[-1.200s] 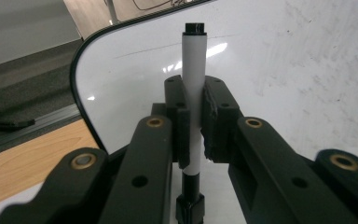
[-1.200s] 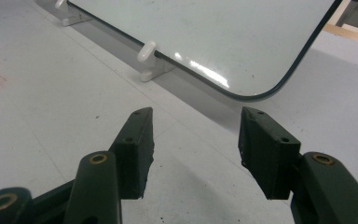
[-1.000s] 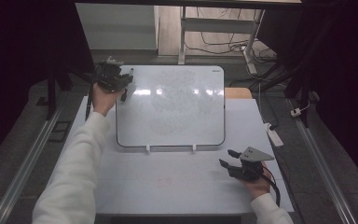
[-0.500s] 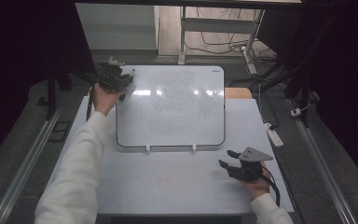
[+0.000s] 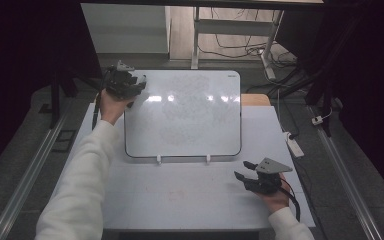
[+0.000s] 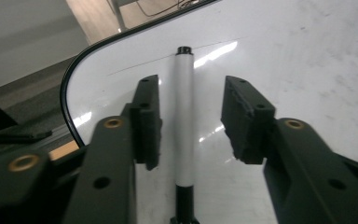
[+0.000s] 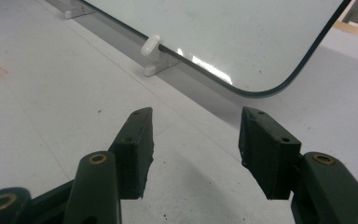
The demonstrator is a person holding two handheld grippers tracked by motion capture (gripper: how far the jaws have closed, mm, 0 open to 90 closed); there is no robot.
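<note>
A marker (image 6: 184, 121) with a white barrel and black ends lies flat on the whiteboard (image 5: 190, 120) near its far left corner. My left gripper (image 5: 138, 88) is over that corner. Its jaws have just been opening and now stand on either side of the marker, pads (image 6: 149, 121) clear of the barrel. In the left gripper view the left gripper (image 6: 190, 100) straddles the pen lengthwise. My right gripper (image 5: 241, 170) rests open on the white table, near the front right, with nothing between its jaws. The right gripper (image 7: 196, 135) faces the whiteboard's near corner (image 7: 223, 37).
The whiteboard lies on a white table (image 5: 180, 200), with two small white clips (image 5: 158, 159) (image 5: 208, 159) at its near edge; one clip (image 7: 151, 46) is ahead of the right jaws. A power strip (image 5: 294, 145) and cables lie on the floor at the right.
Both hands stay where they were. In the high view the left gripper's jaws are too small to compare.
</note>
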